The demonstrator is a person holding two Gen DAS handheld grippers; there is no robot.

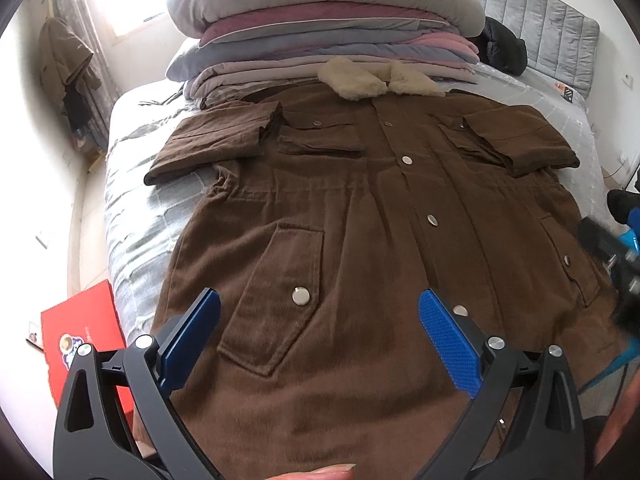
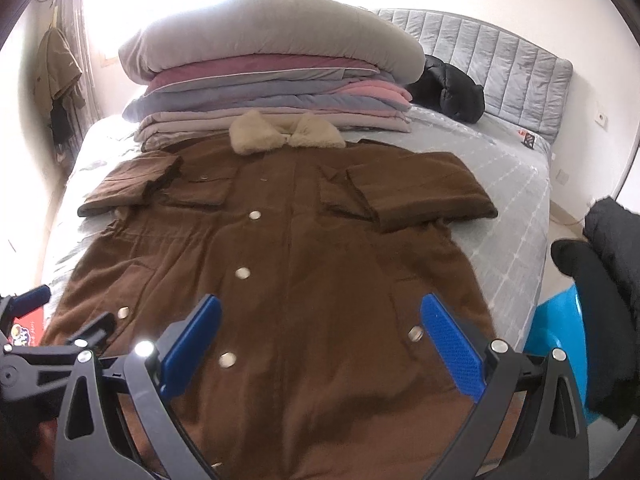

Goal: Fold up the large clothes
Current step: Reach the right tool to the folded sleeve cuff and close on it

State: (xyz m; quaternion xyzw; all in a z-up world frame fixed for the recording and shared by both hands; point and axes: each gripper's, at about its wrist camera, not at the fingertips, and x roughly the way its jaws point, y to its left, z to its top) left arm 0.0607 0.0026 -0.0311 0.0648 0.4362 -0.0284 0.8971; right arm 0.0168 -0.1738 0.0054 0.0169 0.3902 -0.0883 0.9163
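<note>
**Coat laid flat, sleeves in, hem fold pending**

Bedroom setting: grey quilted bed under a bright window, with a stack of folded bedding at the far end by the padded headboard. Brown coat lies front-up and buttoned along the mattress, fleece collar touching the bedding stack, hem nearest the cameras. Both sleeves are folded across the chest: left sleeve, right sleeve.

Left gripper: jaws wide apart, holding nothing, poised over the lower left pocket. Right gripper: jaws likewise spread and empty, over the lower right front near the snap line.

Judgement: step in hand is likely taking the hem to fold the body upward. To do it well, pinch each bottom corner through both layers, at matching height. Lift evenly and carry toward the collar without dragging the sleeves loose. Thick fabric: expect a bulky crease that needs smoothing.

Red box sits on the floor beside the bed.
</note>
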